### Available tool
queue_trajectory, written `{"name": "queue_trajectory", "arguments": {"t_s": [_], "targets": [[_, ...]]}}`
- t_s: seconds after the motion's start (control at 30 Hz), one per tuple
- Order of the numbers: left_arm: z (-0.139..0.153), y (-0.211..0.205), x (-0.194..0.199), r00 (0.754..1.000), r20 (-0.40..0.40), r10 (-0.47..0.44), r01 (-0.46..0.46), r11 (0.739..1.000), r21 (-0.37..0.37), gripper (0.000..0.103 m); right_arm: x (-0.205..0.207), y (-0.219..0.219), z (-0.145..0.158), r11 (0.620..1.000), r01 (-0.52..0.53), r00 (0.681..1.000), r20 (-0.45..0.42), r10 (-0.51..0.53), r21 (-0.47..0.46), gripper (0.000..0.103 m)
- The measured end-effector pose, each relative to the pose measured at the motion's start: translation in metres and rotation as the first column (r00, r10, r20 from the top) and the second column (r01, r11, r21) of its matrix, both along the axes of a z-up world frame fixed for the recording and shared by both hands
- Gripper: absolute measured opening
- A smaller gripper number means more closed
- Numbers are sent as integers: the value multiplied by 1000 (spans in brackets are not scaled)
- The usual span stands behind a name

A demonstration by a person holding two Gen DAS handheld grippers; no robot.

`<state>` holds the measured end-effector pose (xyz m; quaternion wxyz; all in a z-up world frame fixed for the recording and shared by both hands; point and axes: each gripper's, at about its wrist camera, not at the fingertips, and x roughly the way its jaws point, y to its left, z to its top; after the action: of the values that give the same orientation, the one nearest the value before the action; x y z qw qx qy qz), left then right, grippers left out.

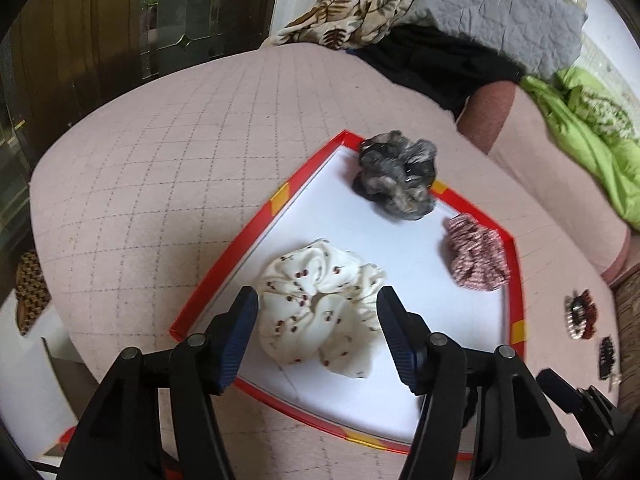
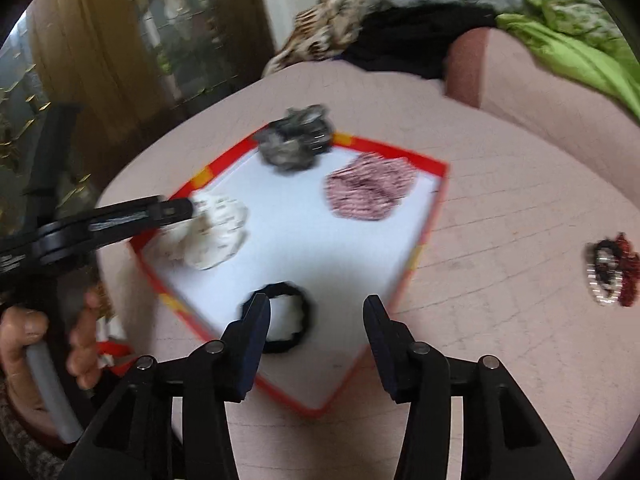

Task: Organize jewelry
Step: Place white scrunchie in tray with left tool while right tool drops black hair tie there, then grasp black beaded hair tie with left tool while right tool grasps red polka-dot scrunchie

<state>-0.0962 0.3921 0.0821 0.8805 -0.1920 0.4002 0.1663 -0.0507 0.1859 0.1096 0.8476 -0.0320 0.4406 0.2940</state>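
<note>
A white tray with a red rim [image 1: 224, 280] [image 2: 434, 200] lies on a pink quilted bed. In it are a cream cherry-print scrunchie [image 1: 320, 308] [image 2: 216, 236], a grey-black scrunchie [image 1: 394, 178] [image 2: 296, 142], a pink striped scrunchie [image 1: 476, 256] [image 2: 370, 192] and a black hair tie [image 2: 298, 316]. My left gripper [image 1: 316, 338] [image 2: 188, 208] is open, its fingers either side of the cream scrunchie. My right gripper [image 2: 316, 340] is open and empty just above the black hair tie.
Beaded bracelets [image 2: 610, 276] [image 1: 580, 318] lie on the bed right of the tray, with a dark clip [image 1: 607, 358] near them. A green cloth [image 1: 592, 136], a grey pillow [image 1: 500, 12] and a patterned cloth [image 1: 360, 8] lie at the back.
</note>
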Motion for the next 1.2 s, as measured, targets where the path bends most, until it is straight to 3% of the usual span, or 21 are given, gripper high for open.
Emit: {"name": "queue_trajectory", "arguments": {"t_s": [0.1, 0.13, 0.17, 0.23, 0.33, 0.57, 0.93, 1.0, 1.07, 1.13, 1.2], "targets": [[5, -5, -2, 999, 43, -8, 8, 1000, -8, 61, 19, -2, -15, 996, 62, 998, -30, -64, -70, 52], [6, -8, -2, 999, 52, -10, 10, 1000, 0, 61, 28, -2, -22, 995, 72, 996, -52, -76, -74, 48], [8, -10, -3, 998, 60, -13, 12, 1000, 12, 61, 35, -2, -27, 993, 84, 994, -64, -89, -81, 36], [11, -14, -2, 998, 68, -14, 11, 999, 41, 61, 50, -2, -37, 990, 105, 989, -94, -114, -92, 21], [9, -17, 3, 999, 51, -8, 5, 998, 65, 61, 60, -9, -43, 990, 129, 979, -151, -135, -48, 17], [-2, -15, 20, 1000, -16, 15, -14, 999, 46, 61, 45, -26, -42, 979, 191, 972, -130, -198, -65, 14], [6, -54, 30, 999, 2, -46, 45, 989, 144, 61, 15, -58, -40, 969, 247, 956, -157, -248, -25, 17], [10, -63, 26, 998, 16, -54, 50, 981, 189, 61, 12, -66, -38, 970, 241, 956, -178, -234, 19, 21], [14, -76, 21, 998, 29, -63, 53, 964, 261, 61, 6, -81, -29, 965, 259, 955, -163, -250, 39, 39], [17, -92, 16, 996, 31, -82, 67, 940, 335, 61, -1, -100, -21, 960, 275, 955, -130, -267, 44, 43], [19, -110, 10, 993, 23, -114, 98, 926, 363, 64, -7, -123, -14, 954, 297, 951, -98, -293, 31, 43]]}}
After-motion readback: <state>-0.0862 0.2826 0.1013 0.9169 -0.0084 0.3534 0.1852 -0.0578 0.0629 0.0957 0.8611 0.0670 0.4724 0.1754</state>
